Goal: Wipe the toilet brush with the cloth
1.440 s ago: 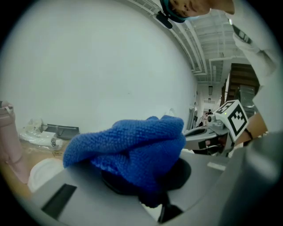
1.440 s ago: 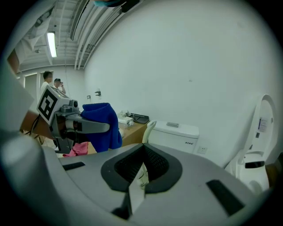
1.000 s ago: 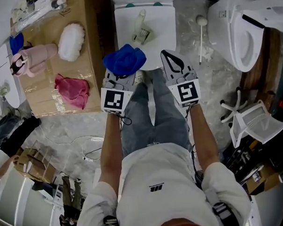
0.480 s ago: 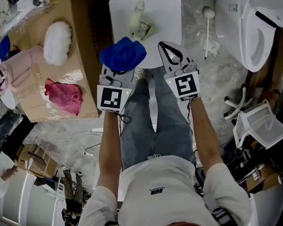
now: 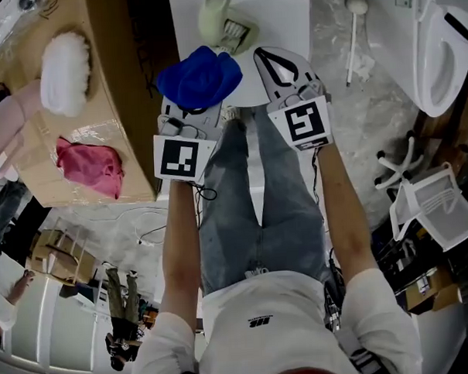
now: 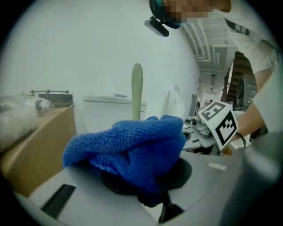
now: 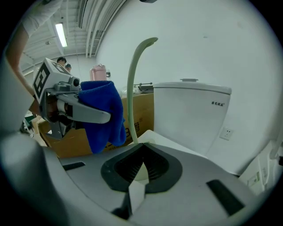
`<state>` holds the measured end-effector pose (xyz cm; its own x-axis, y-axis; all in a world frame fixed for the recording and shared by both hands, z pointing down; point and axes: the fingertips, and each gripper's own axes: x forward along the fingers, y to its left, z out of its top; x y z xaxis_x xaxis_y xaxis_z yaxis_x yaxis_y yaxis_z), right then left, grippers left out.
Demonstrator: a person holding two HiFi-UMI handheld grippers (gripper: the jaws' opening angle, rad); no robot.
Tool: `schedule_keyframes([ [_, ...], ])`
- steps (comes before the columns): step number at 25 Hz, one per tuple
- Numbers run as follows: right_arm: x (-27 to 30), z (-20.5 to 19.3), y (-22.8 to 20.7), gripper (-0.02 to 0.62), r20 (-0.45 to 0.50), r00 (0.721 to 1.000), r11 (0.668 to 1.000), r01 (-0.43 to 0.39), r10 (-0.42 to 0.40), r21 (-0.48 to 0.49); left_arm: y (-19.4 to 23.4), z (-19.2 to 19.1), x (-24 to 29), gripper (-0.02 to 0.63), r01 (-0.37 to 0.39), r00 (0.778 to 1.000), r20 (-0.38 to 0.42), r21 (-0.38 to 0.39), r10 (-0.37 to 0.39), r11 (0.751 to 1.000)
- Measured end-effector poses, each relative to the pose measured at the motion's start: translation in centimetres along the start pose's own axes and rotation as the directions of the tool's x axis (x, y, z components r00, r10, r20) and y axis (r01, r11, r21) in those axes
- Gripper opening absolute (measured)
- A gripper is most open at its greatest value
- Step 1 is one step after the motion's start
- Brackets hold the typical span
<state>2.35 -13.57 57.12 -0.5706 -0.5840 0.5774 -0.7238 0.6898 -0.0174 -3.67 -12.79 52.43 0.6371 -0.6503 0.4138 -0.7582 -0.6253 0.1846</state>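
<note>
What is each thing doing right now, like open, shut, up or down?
blue cloth: bunched up, held
left gripper: jaws have just been opening a little, cloth between them
right gripper: shut, empty
toilet brush: standing upright, untouched
near toilet: lid down
far toilet: lid up

Both are lower now and closer to the toilet brush (image 5: 211, 17): the left hand-held gripper (image 5: 194, 113) with the blue cloth (image 5: 198, 77), and the right hand-held gripper (image 5: 271, 63). The brush's pale green handle now shows in both gripper views. The left jaws have just been opening, with the cloth bunched between them.
</note>
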Motion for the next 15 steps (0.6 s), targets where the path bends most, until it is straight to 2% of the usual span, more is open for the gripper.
schedule_keyframes([
  [3, 1.8, -0.9, 0.2, -0.005, -0.003, 1.0, 0.999, -0.026, 0.025, -0.046, 0.3, -1.0, 0.8, 0.094, 0.004, 1.0, -0.002, -0.004, -0.004, 1.0],
  [6, 3.1, -2.0, 0.4, 0.001, -0.05, 0.998, 0.996, -0.044, 0.04, -0.083, 0.5, -1.9, 1.5, 0.101, 0.014, 1.0, -0.011, 0.004, -0.014, 1.0],
  [15, 5.8, -1.8, 0.6, 0.078, -0.055, 0.992, 0.978, -0.117, 0.109, -0.173, 0.7, -3.0, 3.6, 0.166, 0.043, 0.999, -0.019, 0.009, -0.043, 0.999],
])
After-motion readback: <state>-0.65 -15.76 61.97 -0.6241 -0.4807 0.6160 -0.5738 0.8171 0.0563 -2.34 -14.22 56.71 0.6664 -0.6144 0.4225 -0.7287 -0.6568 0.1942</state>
